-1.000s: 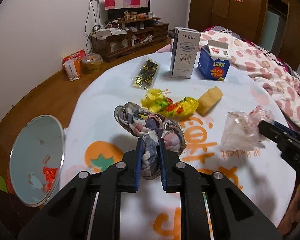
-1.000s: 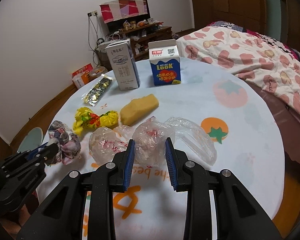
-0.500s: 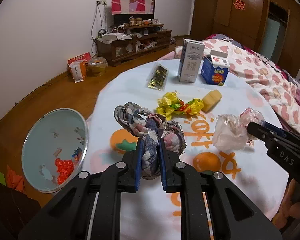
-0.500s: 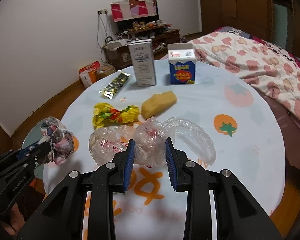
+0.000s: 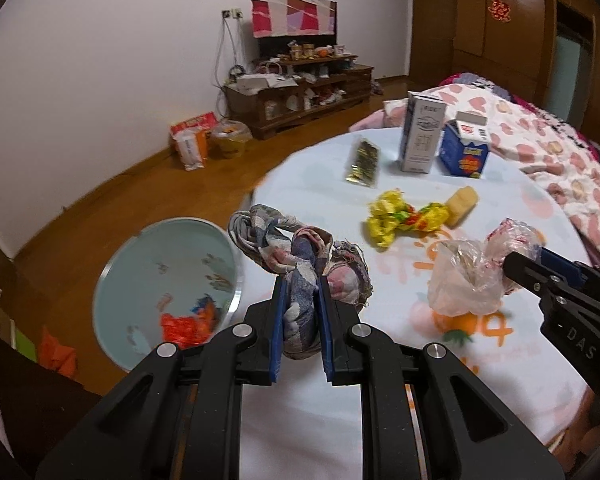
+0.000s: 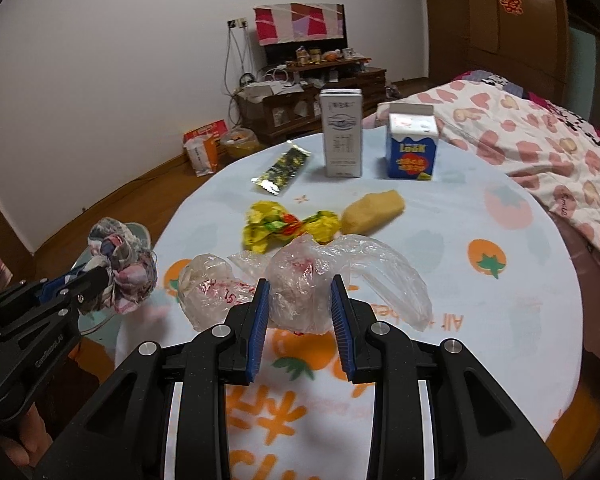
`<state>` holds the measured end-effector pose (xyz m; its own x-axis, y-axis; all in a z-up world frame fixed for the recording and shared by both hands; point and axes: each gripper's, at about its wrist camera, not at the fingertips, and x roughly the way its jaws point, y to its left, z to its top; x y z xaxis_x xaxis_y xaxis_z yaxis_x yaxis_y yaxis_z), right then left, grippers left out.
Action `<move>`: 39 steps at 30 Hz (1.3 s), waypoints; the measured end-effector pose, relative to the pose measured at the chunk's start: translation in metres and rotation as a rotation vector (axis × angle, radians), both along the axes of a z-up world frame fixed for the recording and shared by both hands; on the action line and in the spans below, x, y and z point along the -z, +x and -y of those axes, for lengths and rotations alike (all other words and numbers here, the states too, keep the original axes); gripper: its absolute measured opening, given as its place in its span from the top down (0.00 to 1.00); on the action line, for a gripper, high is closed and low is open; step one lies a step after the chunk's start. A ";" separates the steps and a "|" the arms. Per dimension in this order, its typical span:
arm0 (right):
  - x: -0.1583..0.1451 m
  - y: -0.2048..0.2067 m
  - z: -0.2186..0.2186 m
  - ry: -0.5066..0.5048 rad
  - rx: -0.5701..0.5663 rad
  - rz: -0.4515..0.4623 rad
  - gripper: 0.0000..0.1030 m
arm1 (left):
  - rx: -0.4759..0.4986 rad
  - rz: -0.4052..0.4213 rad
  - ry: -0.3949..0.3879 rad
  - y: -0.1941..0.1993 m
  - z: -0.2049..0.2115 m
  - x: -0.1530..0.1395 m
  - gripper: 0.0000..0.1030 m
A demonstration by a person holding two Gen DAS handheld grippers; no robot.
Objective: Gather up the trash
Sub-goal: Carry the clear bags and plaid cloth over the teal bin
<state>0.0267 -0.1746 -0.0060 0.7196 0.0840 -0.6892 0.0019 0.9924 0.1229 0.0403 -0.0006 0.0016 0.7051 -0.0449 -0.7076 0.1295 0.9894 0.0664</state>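
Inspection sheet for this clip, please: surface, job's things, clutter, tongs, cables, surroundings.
Surface: round table under a fruit-print cloth.
Job's things: crumpled fabric rag and clear plastic bag held up; yellow wrapper, gold foil packet and yellow sponge-like block lie on the table; bin on the floor, orange scraps inside.
Clutter: tall milk carton, blue carton, both upright.
Tongs: left tongs shut on the rag; right tongs shut on the bag.
Cables: wall cables by the outlet.
Surroundings: TV stand, bed, wooden floor.
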 end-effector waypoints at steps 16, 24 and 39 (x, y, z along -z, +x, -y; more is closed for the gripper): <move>0.001 0.001 -0.042 -0.011 -0.069 -0.008 0.70 | -0.062 -0.011 0.005 0.001 -0.037 0.004 0.85; 0.000 0.006 -0.068 -0.016 -0.117 -0.012 0.70 | -0.108 -0.012 -0.006 0.004 -0.062 0.004 0.85; -0.008 0.027 -0.132 -0.029 -0.241 0.006 0.70 | -0.253 0.009 -0.061 0.015 -0.135 -0.004 0.85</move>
